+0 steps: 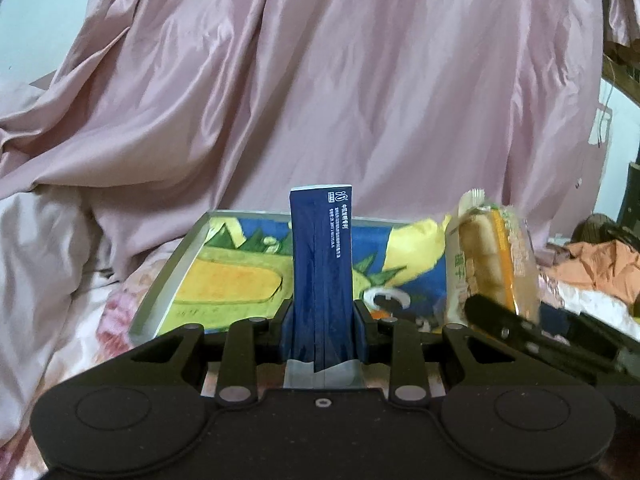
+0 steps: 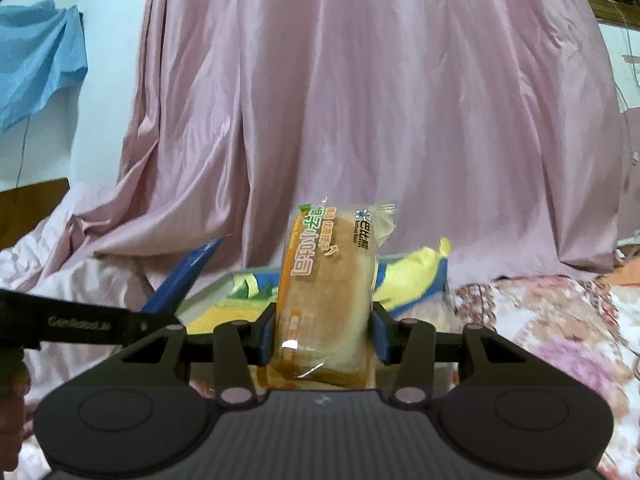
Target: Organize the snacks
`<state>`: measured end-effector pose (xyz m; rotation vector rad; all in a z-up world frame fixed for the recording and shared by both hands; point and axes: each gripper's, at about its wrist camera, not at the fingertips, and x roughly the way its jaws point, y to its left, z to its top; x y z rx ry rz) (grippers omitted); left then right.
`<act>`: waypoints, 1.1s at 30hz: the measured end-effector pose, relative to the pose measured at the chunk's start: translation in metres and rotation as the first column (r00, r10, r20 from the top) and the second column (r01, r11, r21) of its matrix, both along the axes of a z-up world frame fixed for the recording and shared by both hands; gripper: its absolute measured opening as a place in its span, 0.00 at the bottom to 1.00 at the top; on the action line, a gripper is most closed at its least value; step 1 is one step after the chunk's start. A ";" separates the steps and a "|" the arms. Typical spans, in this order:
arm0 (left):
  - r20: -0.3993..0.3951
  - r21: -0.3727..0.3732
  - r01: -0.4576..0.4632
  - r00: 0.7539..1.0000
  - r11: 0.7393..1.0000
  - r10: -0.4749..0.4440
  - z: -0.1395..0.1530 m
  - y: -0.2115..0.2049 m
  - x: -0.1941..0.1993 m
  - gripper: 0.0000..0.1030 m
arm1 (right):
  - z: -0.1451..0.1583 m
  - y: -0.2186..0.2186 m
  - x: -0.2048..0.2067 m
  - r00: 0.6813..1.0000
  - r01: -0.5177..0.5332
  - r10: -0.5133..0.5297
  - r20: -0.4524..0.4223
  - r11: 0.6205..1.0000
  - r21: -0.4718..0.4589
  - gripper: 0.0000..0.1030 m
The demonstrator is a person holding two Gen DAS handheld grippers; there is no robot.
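The packet and bread stand side by side before the tray.

A satin-like sheen is shown by the pink cloth drape, which is creased in long folds. The tray is rimmed in dull, brushed-looking metal, and its floor is covered by a smooth printed picture. The blue packet is seen as matt, lightly wrinkled foil or paper. The bread is wrapped in clear glossy plastic film, on which highlights are caught. The left tongs and right tongs are made of matt black plastic. A soft floral cloth is spread over the bed.
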<state>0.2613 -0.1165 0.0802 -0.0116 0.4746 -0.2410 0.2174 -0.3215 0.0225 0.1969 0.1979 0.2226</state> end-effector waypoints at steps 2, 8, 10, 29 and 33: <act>-0.002 -0.010 -0.003 1.000 1.000 0.003 -0.001 -0.004 0.011 0.31 | -0.002 -0.001 0.007 1.000 -0.003 0.003 0.013 1.000 0.003 0.49; -0.015 -0.008 -0.014 1.000 1.000 0.014 -0.009 -0.015 0.046 0.31 | -0.007 -0.004 0.029 0.998 -0.006 0.006 0.061 1.000 0.004 0.49; -0.028 -0.002 -0.021 0.999 1.000 0.021 -0.014 -0.017 0.056 0.31 | -0.010 -0.006 0.035 0.997 -0.001 0.001 0.076 1.000 0.007 0.49; -0.087 0.031 -0.054 0.995 0.998 0.057 -0.049 -0.026 0.089 0.32 | -0.032 -0.002 0.060 0.999 0.001 0.001 0.039 0.999 -0.048 0.49; -0.090 0.042 -0.077 0.993 0.996 0.080 -0.050 -0.026 0.088 0.34 | -0.032 -0.001 0.061 0.999 0.001 0.000 0.034 0.999 -0.049 0.50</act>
